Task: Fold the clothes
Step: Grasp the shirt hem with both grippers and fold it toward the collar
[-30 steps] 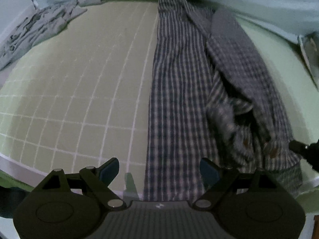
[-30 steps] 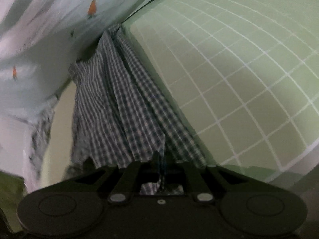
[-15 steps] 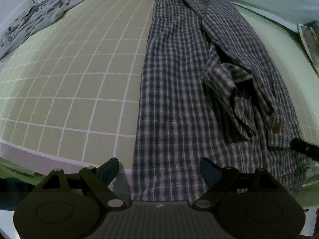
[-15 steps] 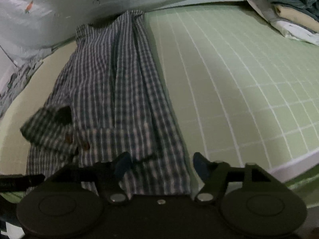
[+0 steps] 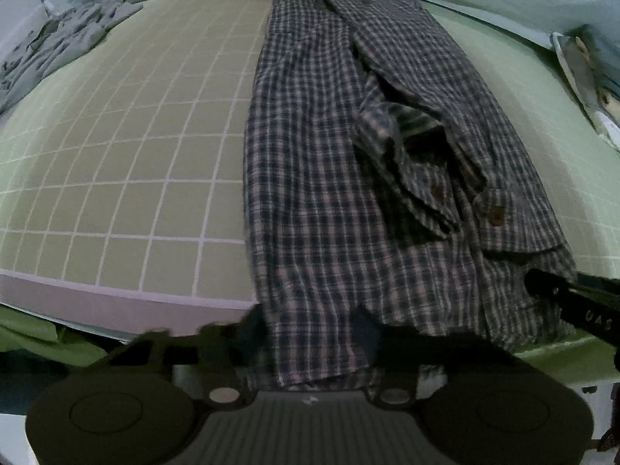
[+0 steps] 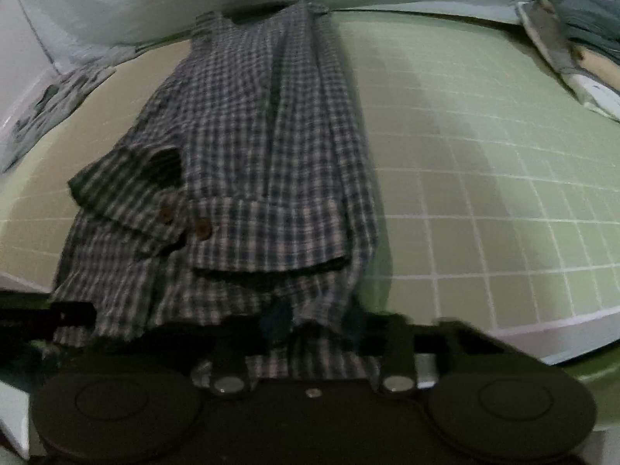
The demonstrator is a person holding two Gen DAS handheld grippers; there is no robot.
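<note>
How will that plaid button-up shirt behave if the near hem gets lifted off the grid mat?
Probably floppy: the blue-and-white plaid woven shirt already drapes limp over the edge of the green grid mat. The loose cuff with brown buttons lies unpinned on top, so it will likely slide or unfold. It looks thin and creased, so probably light.

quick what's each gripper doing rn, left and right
Left gripper: fingers apart, astride the plaid shirt hem; not yet clamped.
Right gripper: fingers apart, also astride the hem, blurred; not clamped that I can see.
</note>
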